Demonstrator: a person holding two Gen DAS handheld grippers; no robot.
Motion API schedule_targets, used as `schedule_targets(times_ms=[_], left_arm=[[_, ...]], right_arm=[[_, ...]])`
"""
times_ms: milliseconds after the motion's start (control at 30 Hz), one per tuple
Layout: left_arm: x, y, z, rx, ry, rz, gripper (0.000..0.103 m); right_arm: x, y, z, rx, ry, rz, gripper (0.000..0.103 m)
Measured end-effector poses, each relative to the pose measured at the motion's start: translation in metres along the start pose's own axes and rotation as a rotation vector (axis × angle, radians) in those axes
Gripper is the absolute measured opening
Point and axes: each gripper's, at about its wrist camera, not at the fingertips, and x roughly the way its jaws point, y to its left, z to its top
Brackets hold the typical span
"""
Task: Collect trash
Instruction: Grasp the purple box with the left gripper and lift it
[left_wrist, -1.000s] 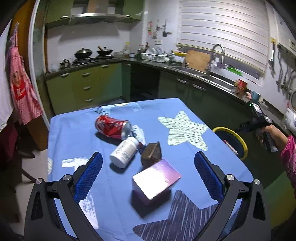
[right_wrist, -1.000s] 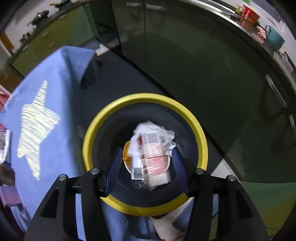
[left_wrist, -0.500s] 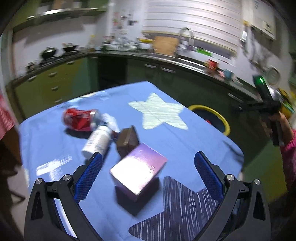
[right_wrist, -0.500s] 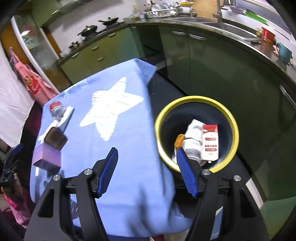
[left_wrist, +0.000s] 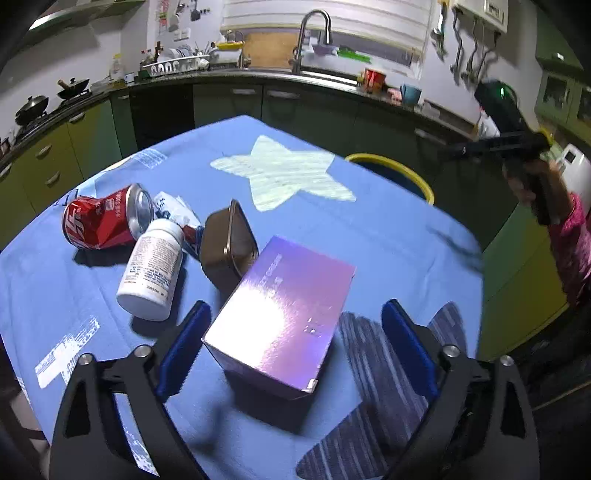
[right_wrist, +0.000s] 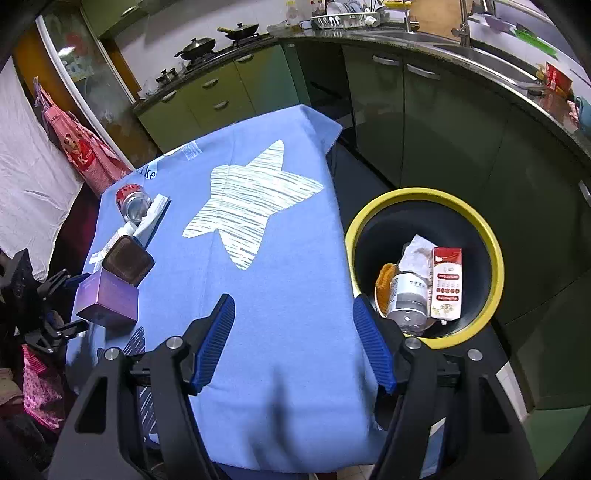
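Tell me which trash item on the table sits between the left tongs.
The purple box. It lies between the open left tongs, untouched; the white bottle, brown container and crushed red can lie beyond.

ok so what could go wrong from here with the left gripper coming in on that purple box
1. The purple box leans against the brown tin, so closing the left gripper on it may tip the tin or roll the white bottle.
2. The box is wide and glossy; the open jaws barely straddle it, so a pad could slip.
3. The bin sits off the table edge, so a weak grip could drop it short.
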Motion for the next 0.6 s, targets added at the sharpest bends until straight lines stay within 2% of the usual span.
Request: schedule_targets(times_ms=[133,367,600], left_arm=[[0.008,0.003,-0.003,0.013,0.019,0.017,0.069],[0.001,-0.002,-0.009,0.009,-0.001,0.017,0.062],[-0.023,-0.023,0.007,0.025,-0.050,0.030,0.061]], right_arm=[[0.008,0.003,0.000,-0.006,0.017,0.007,0.063],[0.015,0.005,0.000,-0.007,0.026,0.023,0.063],[0.010,-0.002,-0.004,0.007,0.013,0.036,0.063]])
